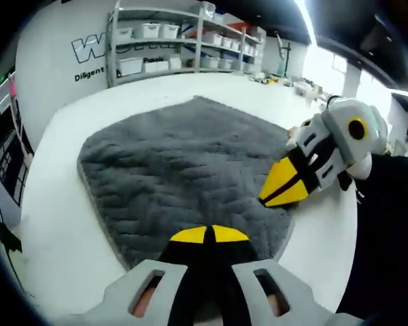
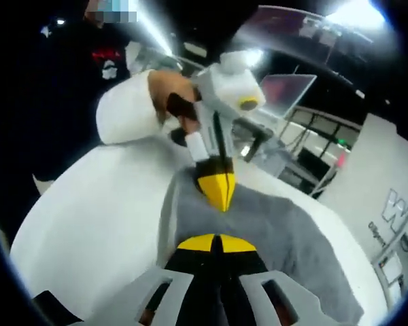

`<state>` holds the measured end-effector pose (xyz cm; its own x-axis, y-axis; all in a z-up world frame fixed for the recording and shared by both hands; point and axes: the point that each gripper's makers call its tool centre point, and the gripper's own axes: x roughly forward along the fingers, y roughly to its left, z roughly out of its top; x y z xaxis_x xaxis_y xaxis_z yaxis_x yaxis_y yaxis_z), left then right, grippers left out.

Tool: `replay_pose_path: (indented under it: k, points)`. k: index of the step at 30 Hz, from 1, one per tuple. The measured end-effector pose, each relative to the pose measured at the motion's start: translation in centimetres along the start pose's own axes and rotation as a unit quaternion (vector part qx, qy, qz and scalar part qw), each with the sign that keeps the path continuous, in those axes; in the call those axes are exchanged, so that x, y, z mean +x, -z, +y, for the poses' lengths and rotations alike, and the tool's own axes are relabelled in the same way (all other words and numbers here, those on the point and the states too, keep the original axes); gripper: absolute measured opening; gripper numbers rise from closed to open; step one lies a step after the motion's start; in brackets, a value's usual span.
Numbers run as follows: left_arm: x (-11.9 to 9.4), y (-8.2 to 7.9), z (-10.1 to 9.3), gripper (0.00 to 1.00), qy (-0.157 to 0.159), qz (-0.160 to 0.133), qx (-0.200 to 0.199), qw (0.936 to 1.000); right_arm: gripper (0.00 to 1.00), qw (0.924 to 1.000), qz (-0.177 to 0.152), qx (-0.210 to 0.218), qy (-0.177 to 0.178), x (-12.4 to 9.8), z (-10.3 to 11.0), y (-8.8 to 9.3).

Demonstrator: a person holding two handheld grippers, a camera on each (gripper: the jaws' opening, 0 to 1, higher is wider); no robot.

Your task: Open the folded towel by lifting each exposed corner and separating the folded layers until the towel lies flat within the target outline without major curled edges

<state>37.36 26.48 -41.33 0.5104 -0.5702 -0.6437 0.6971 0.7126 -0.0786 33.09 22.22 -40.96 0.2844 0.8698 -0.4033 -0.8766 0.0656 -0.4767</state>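
Left gripper (image 1: 209,234), jaws together, pinches the near edge of the grey towel (image 1: 183,163) spread on the white table (image 1: 68,238). Right gripper (image 2: 216,242), also closed, grips the towel's side edge. Shelving (image 1: 183,41) stands beyond.

Left claw (image 1: 209,234) tips are covering the towel's (image 1: 183,156) near edge, so grip there is hiding. Right claw (image 2: 216,242) is masking the towel's near corner too. Wall lettering (image 1: 95,58) is getting cut off by the shelving (image 1: 183,41); bin contents are blurring out.
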Motion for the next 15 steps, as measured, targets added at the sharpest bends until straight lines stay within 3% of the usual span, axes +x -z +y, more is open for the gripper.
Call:
replay_pose_path:
  k: [10, 15]
  points:
    - [-0.6, 0.5, 0.3, 0.01, -0.004, 0.005, -0.008, 0.9999, 0.00, 1.0000, 0.001, -0.001, 0.002, 0.3, 0.5, -0.2]
    - [-1.7, 0.1, 1.4, 0.01, -0.039, -0.005, 0.008, 0.9992, 0.00, 0.9999, -0.002, 0.016, -0.002, 0.3, 0.5, -0.2]
